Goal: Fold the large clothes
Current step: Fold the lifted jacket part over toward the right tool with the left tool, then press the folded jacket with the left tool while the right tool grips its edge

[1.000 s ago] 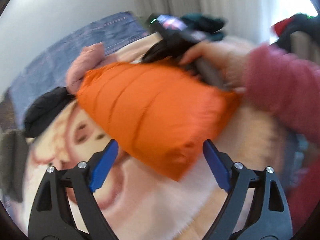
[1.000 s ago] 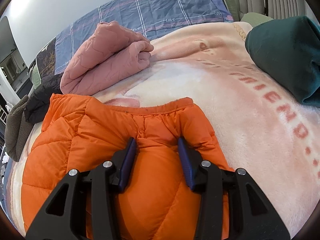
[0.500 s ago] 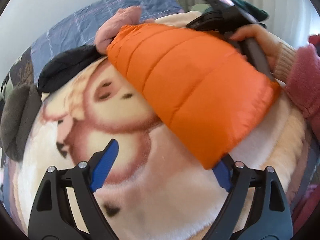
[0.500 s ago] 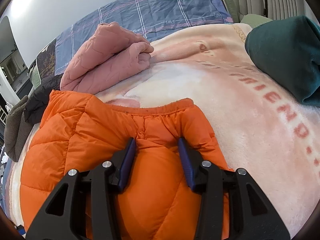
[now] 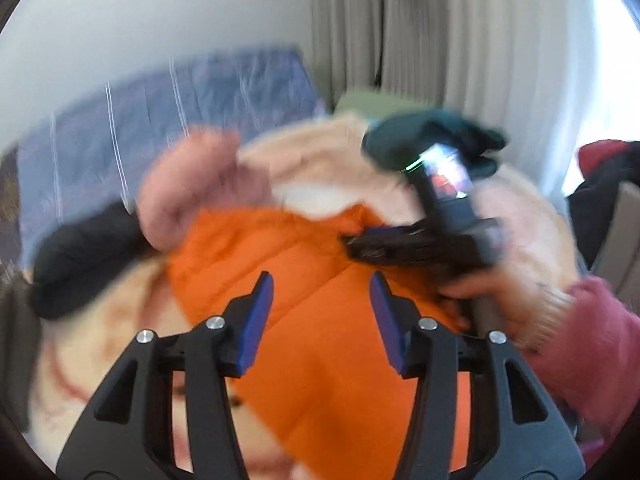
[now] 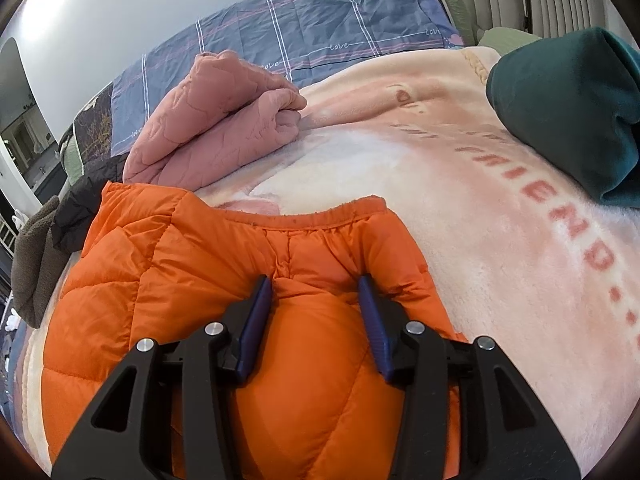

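An orange puffer jacket [image 6: 168, 280] lies folded on a pink plush blanket [image 6: 500, 240] on the bed. My right gripper [image 6: 316, 292] is shut on a puffy bunch of the orange jacket near its elastic hem and presses it down. In the left wrist view, which is blurred, the orange jacket [image 5: 320, 340] lies under my left gripper [image 5: 322, 292], whose jaws stand partly apart over the fabric; whether they pinch it is unclear. The right gripper [image 5: 416, 244] and the hand in a pink sleeve show at the right.
A folded pink quilted garment [image 6: 216, 120] lies behind the jacket. A dark green garment [image 6: 568, 120] sits at the right. Black [image 6: 80, 196] and grey-brown [image 6: 32, 256] clothes lie at the left edge. A blue plaid sheet [image 6: 320, 28] covers the head of the bed.
My left gripper has swung over the orange jacket and its jaws have narrowed. The right gripper has kept its hold and barely moved.
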A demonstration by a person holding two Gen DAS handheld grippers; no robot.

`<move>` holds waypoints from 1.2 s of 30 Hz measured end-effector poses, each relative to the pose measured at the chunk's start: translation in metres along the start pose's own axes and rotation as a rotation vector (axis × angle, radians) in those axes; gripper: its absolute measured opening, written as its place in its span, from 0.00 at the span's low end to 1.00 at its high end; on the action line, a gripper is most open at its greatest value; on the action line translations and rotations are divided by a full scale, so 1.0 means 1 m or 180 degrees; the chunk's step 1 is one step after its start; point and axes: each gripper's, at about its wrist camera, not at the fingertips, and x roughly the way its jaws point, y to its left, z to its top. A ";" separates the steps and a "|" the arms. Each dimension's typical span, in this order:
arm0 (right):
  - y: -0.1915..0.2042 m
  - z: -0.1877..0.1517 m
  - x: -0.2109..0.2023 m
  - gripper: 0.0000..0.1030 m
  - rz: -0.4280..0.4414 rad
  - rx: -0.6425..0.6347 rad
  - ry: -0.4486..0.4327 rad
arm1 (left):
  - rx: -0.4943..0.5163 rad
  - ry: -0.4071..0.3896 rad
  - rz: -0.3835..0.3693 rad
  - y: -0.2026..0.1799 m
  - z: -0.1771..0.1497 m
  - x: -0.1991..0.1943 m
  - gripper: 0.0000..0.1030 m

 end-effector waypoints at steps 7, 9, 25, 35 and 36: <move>-0.006 0.001 0.001 0.45 0.0131 0.0073 0.0017 | 0.0201 0.0286 0.0244 -0.003 -0.029 0.059 0.54; -0.002 0.000 0.000 0.45 0.0068 0.0019 0.0005 | 0.0195 0.0310 0.0234 -0.002 -0.030 0.060 0.54; 0.030 -0.050 -0.050 0.35 -0.0037 -0.0493 -0.0188 | 0.0255 0.0331 0.0224 -0.001 -0.030 0.065 0.54; 0.028 -0.051 -0.050 0.35 -0.0014 -0.0457 -0.0227 | 0.0317 0.0253 0.0288 -0.005 -0.035 0.065 0.54; 0.028 -0.052 -0.051 0.36 -0.0010 -0.0457 -0.0226 | 0.0319 0.0247 0.0286 -0.005 -0.035 0.065 0.54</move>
